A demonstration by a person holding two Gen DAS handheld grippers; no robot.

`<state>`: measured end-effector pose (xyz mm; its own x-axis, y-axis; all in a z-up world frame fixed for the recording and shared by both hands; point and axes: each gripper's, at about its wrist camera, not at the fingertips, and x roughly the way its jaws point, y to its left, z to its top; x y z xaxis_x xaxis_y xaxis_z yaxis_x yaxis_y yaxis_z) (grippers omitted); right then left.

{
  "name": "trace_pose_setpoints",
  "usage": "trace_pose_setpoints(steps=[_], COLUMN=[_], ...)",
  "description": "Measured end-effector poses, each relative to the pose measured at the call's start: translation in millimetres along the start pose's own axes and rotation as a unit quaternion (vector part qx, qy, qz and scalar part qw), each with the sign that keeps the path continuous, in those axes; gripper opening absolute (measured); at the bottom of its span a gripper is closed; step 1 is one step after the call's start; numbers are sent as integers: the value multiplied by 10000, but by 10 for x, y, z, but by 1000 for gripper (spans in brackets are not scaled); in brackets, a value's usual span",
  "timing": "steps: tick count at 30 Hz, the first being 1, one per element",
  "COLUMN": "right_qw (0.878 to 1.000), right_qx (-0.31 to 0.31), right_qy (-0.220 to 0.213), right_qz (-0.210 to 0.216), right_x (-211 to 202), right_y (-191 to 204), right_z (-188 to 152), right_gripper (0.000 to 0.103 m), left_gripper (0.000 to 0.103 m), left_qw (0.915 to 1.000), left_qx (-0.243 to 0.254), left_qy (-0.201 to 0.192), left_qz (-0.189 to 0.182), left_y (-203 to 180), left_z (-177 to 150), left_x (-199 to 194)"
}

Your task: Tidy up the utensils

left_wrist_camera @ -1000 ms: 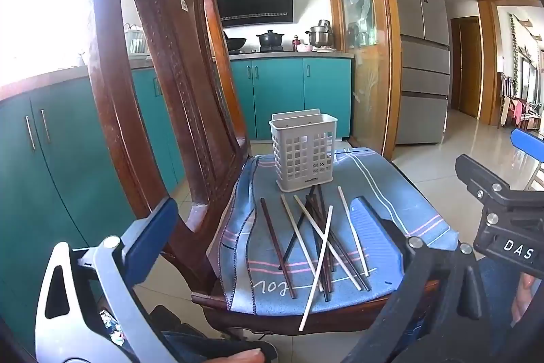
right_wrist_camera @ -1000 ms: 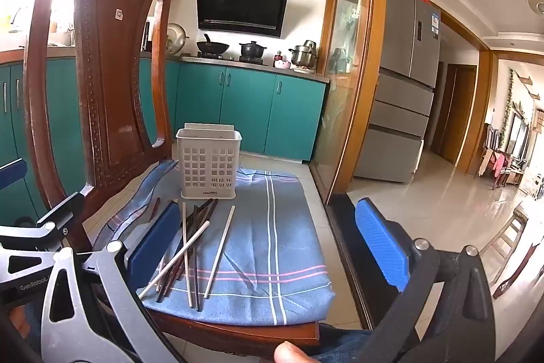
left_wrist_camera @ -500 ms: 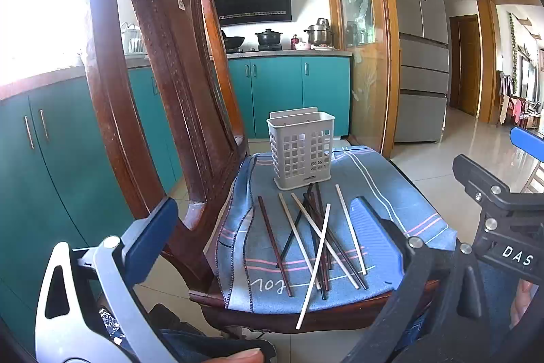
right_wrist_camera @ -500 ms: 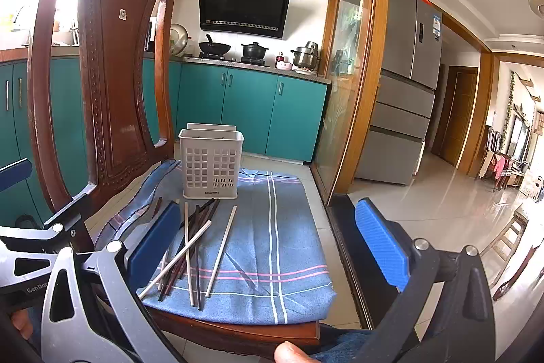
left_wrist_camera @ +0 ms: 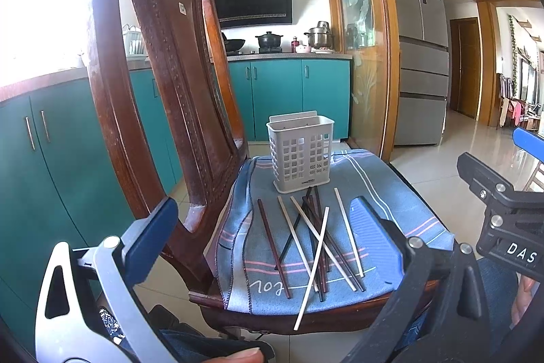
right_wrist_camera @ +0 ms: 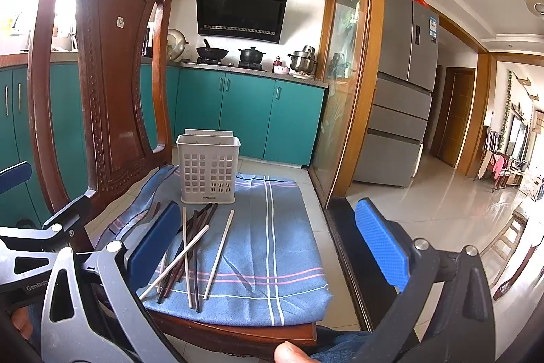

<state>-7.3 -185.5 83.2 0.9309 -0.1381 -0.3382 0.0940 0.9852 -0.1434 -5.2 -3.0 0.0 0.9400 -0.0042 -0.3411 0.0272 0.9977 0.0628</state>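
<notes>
Several loose chopsticks [left_wrist_camera: 316,240], some dark and some pale, lie crossed on a blue striped cloth [left_wrist_camera: 391,193] over a wooden chair seat. They also show in the right wrist view [right_wrist_camera: 193,254]. A grey perforated utensil holder [left_wrist_camera: 300,153] stands upright behind them, also seen in the right wrist view [right_wrist_camera: 208,166]. My left gripper [left_wrist_camera: 261,233] is open and empty, held in front of the chopsticks. My right gripper [right_wrist_camera: 268,237] is open and empty, held over the right side of the cloth [right_wrist_camera: 282,227].
The carved wooden chair back [left_wrist_camera: 163,84] rises at the left. Teal kitchen cabinets [left_wrist_camera: 292,94], a glass sliding door [right_wrist_camera: 343,84] and a fridge [right_wrist_camera: 404,84] stand beyond. The other gripper's body [left_wrist_camera: 503,220] shows at the right of the left wrist view.
Both views have shifted slightly; the chair and chopsticks sit a little nearer. Both grippers stay open. Nothing on the cloth has moved.
</notes>
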Motion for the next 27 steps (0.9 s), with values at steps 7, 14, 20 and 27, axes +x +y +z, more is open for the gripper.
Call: trace_pose_setpoints(steps=[7,14,20,27], right_qw=[10000,10000,10000,10000], right_qx=[-9,5,5,19], right_qy=[-38,-71,-73,-86], right_qz=[-11,-12,-15,-10], right_x=[-16,-44,-47,-58], right_y=[-12,-40,-35,-39], right_z=[0,9,14,17], right_gripper=[100,100,100,100], left_gripper=[100,100,100,100], left_qw=[10000,10000,10000,10000], left_qx=[3,-20,4,20], left_qy=[-26,-36,-51,-55], left_qz=[2,7,-2,-3], left_y=[-27,-7,-22,-42], left_z=[23,69,88,98], left_x=[-43,-58,-69,-69])
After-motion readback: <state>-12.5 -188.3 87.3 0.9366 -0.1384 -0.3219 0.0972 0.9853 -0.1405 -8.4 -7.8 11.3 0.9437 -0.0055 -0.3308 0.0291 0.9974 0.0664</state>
